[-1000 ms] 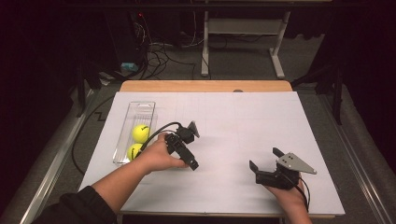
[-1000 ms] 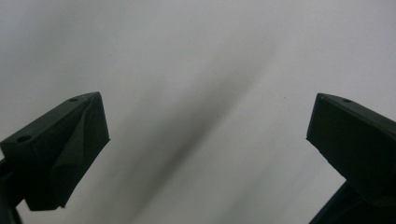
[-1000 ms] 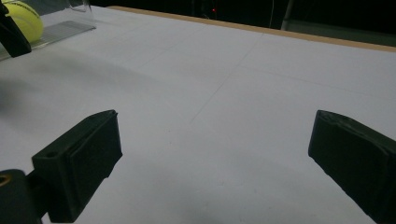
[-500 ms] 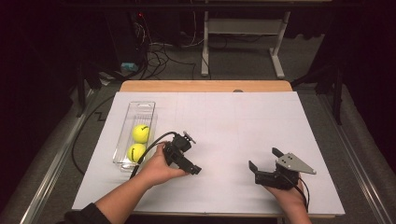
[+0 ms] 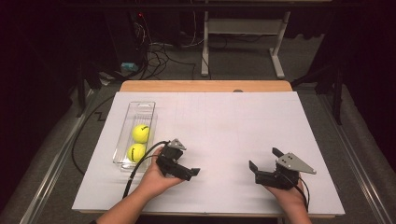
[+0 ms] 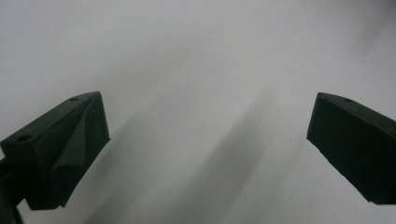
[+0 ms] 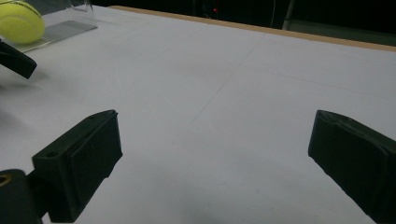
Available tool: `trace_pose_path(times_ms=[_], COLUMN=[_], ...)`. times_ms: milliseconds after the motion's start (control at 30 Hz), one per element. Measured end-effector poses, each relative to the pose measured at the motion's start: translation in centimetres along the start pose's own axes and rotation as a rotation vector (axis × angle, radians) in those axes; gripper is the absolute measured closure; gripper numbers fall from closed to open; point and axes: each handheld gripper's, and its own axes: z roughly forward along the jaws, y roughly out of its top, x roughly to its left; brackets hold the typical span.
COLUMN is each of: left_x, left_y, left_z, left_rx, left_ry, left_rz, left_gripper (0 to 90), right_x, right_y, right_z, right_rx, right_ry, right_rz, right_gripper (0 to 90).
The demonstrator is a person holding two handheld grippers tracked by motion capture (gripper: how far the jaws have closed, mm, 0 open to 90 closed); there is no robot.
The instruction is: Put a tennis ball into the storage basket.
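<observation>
Two yellow tennis balls (image 5: 140,133) (image 5: 136,152) lie in a clear plastic tray (image 5: 140,105) on the left of the white table. My left gripper (image 5: 187,169) rests low on the table just right of the tray's near end. Its jaws stand wide apart over bare white surface, with nothing between them (image 6: 208,140). My right gripper (image 5: 264,159) sits near the front right, open and empty (image 7: 215,158). In the right gripper view, one ball (image 7: 18,21) and a tip of the left gripper (image 7: 16,60) show at far left.
The white table top (image 5: 224,126) has a wooden strip (image 5: 205,86) along its far edge. Cables, a desk frame and dark floor lie beyond it. The left gripper's cable (image 5: 140,168) loops off the front left.
My left gripper has drawn back from beside the tray toward the near edge, staying open. The right gripper has not moved.
</observation>
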Motion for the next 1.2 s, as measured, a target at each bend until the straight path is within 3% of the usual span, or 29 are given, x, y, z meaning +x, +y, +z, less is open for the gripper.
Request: trace_pose_path(times_ms=[400,633,833,1067,1200], left_x=[0.2,-0.4,-0.5,0.4,0.8], left_y=[-1.4,-1.3,-1.6,-2.2,-2.8], left_z=[-0.7,-2.8,-4.9,-6.8,-7.6], left_rx=[-0.156,-0.261,-0.356,-0.387,-0.377], left_ry=[-0.048,-0.074,-0.071,-0.073,-0.024], left_rz=[0.038,0.068,0.096,0.068,0.087], left_gripper=[0.2,0.3,0.3,0.3,0.3], right_x=[0.2,0.4,0.5,0.6,0.1], right_y=[-0.1,0.1,0.4,0.9,1.1], right_z=[0.2,0.0,-0.4,-1.0,-1.6], right_rx=[0.009,0.004,-0.009,-0.039,-0.060], right_ry=[0.001,-0.001,0.001,0.008,0.000], right_rz=[-0.001,0.004,0.006,0.010,0.017], right_gripper=[2.7,2.7,2.7,2.7,2.7])
